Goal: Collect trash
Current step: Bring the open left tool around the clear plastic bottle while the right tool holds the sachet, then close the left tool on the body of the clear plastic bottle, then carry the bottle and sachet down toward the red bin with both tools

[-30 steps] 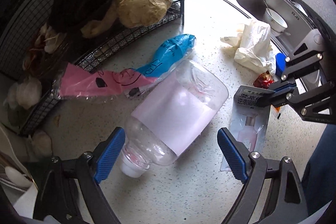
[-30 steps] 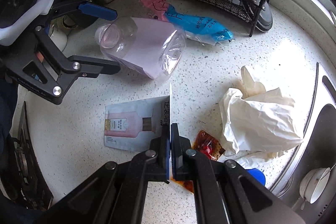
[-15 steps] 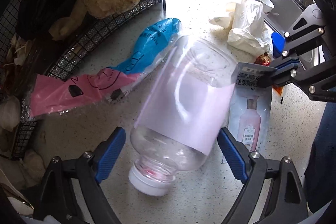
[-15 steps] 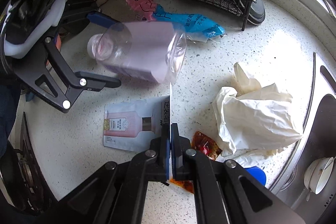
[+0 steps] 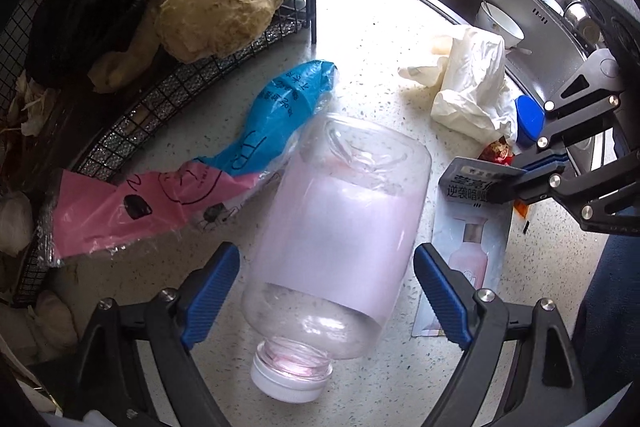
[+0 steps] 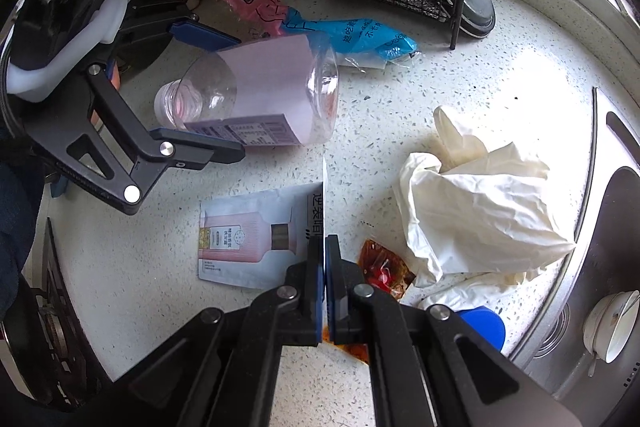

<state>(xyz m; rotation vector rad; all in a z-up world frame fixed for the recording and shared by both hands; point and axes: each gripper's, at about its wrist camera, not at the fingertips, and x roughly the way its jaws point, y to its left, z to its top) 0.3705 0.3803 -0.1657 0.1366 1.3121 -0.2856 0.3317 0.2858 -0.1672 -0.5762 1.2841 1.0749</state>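
So my left tool (image 5: 326, 291) is wide open with the bottle (image 5: 340, 239) lying on its side right between the pads, cap end nearest me, base pointing away. Neither pad looks like it's touching it, though the right view makes it hard to be sure. It's a clear, empty-looking plastic bottle with a pale pink label, so I'd guess super light, a bit squashy and slick, and it'll roll if I nudge it. I reckon the labelled middle is the spot to squeeze, since the shoulder near the cap (image 5: 290, 383) tapers and would probably squirt out.

My right tool (image 6: 324, 267) is clamped tight on the top edge of the sachet (image 6: 248, 239), which bends up at the pinch while the rest lies flat on the desk (image 6: 160, 307). It's thin, floppy and weightless, so an edge pinch is fine.

Just right of that tool there's a red sauce packet (image 6: 384, 271), then the crumpled white gloves (image 6: 480, 203) a bit further out. Beyond the bottle are the blue and pink wrappers (image 5: 288, 107), up against the wire rack (image 5: 160, 107).
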